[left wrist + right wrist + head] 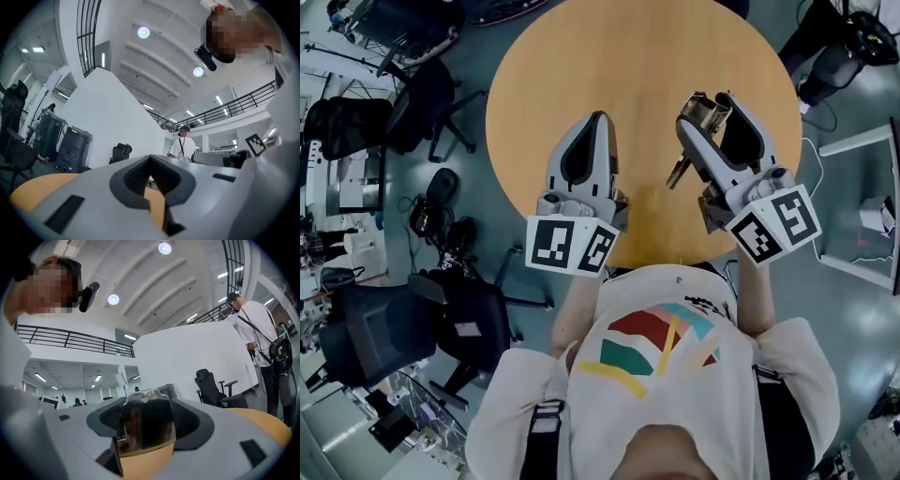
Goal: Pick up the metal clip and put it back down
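A shiny metal clip [701,116] sits between the jaws of my right gripper [709,110], which is shut on it and lifted above the round wooden table [637,66]. The right gripper view shows the clip [145,425] filling the gap between the jaw pads, with its reflective plate facing the camera. My left gripper [597,120] is raised over the table's near left part, jaws shut with nothing between them. In the left gripper view the jaw tips [150,166] meet, and only the table's orange surface shows behind them.
Black office chairs [412,103] and cables stand on the floor left of the table. A white frame [862,206] stands on the floor at the right. A person in a white shirt [183,146] stands far off in the hall; another [262,333] stands near the table's right side.
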`<state>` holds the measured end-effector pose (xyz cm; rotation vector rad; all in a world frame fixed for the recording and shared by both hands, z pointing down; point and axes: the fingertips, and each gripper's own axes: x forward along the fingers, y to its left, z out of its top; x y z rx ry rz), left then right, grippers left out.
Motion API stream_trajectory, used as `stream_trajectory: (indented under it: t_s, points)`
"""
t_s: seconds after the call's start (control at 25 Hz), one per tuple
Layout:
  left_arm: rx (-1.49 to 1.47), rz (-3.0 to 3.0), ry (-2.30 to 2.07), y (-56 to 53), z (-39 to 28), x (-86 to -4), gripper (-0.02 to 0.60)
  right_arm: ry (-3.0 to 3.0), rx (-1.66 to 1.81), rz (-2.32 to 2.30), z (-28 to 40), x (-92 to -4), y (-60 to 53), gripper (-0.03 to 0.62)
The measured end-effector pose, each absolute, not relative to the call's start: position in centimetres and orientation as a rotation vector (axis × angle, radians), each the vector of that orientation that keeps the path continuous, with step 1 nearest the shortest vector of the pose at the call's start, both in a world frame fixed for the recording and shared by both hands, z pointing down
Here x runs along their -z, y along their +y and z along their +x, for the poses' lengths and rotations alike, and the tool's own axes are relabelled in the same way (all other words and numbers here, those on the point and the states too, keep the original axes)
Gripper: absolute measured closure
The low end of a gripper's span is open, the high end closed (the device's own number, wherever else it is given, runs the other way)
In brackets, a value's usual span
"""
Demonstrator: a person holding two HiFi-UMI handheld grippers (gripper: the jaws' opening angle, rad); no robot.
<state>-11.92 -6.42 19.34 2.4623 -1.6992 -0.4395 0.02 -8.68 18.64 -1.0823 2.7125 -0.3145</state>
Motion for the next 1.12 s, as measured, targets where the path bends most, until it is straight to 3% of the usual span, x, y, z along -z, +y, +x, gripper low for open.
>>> stream_trajectory:
  t_s: [0.4,1.12]
  points:
    - [0.533,2.434,-1.703,-4.4,-14.2,-17.9,0.538,2.723,0.316,-1.040,-1.9,-18.3,-7.1,0.290]
    - [0.347,2.447,-1.780,-7.5,-14.1,-21.0,0.538,2.774,0.355,-1.140,-2.2,-21.7,-10.1,0.290]
